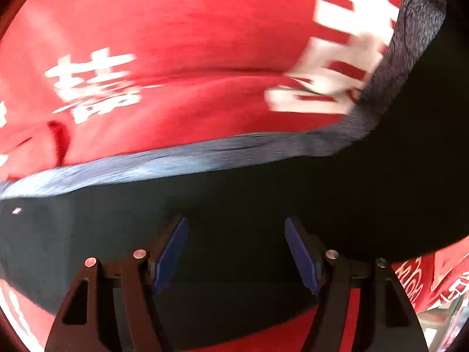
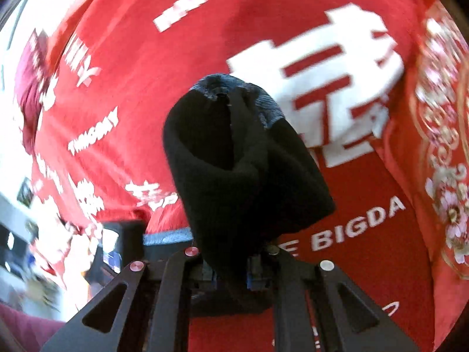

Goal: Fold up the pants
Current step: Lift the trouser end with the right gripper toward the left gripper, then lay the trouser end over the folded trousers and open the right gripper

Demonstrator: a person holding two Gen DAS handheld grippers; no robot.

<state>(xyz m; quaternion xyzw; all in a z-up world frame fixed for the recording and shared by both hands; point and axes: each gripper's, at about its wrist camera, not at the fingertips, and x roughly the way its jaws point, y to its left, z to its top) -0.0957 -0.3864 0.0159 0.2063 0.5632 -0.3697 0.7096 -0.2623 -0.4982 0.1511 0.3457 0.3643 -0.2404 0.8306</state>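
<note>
A red printed cloth fills both your views.
You're looking at a red cloth (image 1: 181, 29) with large white characters and white English lettering. In your right wrist view a gold floral border (image 2: 445, 152) runs down its right edge, and blurred clutter (image 2: 35, 258) sits at lower left.

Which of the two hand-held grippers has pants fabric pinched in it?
The right hand-held gripper: its blue pads clamp a bunched fold of the black pants. The left hand-held gripper stands open above the cloth.
</note>
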